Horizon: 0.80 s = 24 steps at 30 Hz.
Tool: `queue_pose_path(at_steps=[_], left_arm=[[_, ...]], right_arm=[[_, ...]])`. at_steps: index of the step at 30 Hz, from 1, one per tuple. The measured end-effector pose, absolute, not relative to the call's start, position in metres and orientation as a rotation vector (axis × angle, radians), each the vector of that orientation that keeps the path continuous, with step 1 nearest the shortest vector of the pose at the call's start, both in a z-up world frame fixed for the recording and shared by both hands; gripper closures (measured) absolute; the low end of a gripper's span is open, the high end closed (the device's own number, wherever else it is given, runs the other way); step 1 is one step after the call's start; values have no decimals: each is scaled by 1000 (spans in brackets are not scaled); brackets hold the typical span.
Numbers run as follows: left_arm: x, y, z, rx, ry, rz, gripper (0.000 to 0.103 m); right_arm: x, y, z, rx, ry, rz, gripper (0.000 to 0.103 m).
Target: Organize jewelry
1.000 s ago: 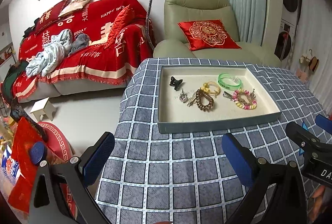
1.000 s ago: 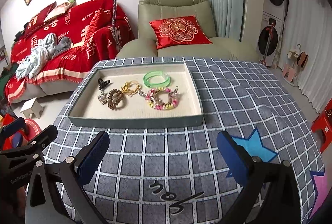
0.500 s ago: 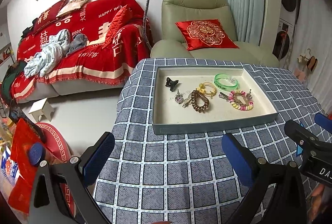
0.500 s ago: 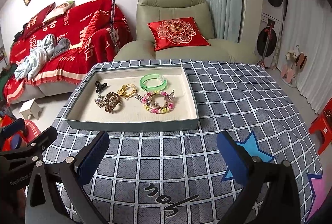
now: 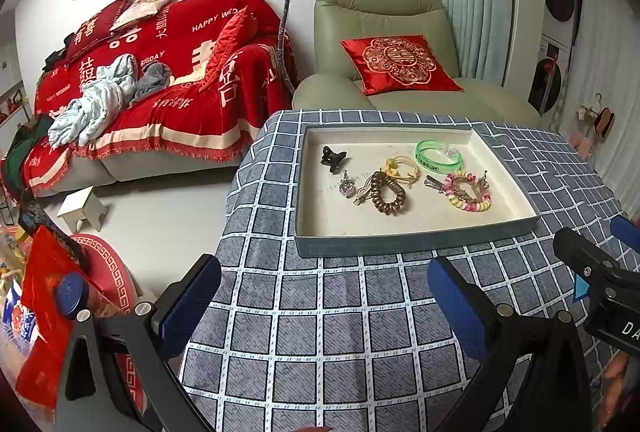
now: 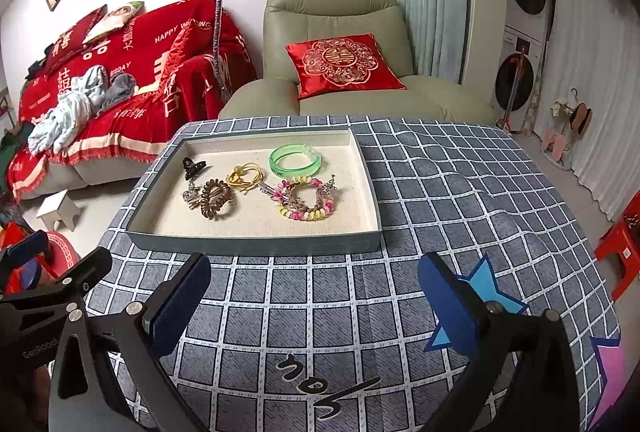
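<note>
A shallow grey-green tray [image 5: 416, 242] [image 6: 256, 244] sits on the checked tablecloth. It holds a green bangle [image 5: 439, 155] [image 6: 295, 161], a pink-yellow bead bracelet [image 5: 469, 195] [image 6: 306, 201], a brown spiral hair tie [image 5: 387, 193] [image 6: 216, 199], a yellow cord tie [image 5: 404, 168] [image 6: 245, 176], a black claw clip [image 5: 333, 158] [image 6: 193, 166] and a small heart pendant [image 5: 346, 187]. My left gripper [image 5: 324, 306] is open and empty over the cloth, short of the tray. My right gripper [image 6: 314, 300] is open and empty, also short of the tray.
The table [image 6: 460, 192] has its left edge near my left gripper. A green armchair [image 5: 384, 32] with a red cushion stands behind the table. A red-covered sofa [image 5: 160, 72] is at the left, a small white stool [image 5: 82, 208] on the floor.
Both grippers have drawn back slightly from the tray and drifted; the tray looks a little farther away. Both stay open and empty. The jewelry has not moved.
</note>
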<state>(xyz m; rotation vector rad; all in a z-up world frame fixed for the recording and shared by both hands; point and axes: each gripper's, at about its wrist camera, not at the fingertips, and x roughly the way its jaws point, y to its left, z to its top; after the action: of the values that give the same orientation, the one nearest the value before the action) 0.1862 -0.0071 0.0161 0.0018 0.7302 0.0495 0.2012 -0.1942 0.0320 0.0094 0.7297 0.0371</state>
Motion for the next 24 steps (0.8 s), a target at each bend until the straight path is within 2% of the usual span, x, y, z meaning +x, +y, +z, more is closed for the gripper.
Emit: queue_pose_path(at_steps=[24], left_arm=[[186,-7,14,3,737,53,0]], right_arm=[[201,-193,32,-5,728,36,0]])
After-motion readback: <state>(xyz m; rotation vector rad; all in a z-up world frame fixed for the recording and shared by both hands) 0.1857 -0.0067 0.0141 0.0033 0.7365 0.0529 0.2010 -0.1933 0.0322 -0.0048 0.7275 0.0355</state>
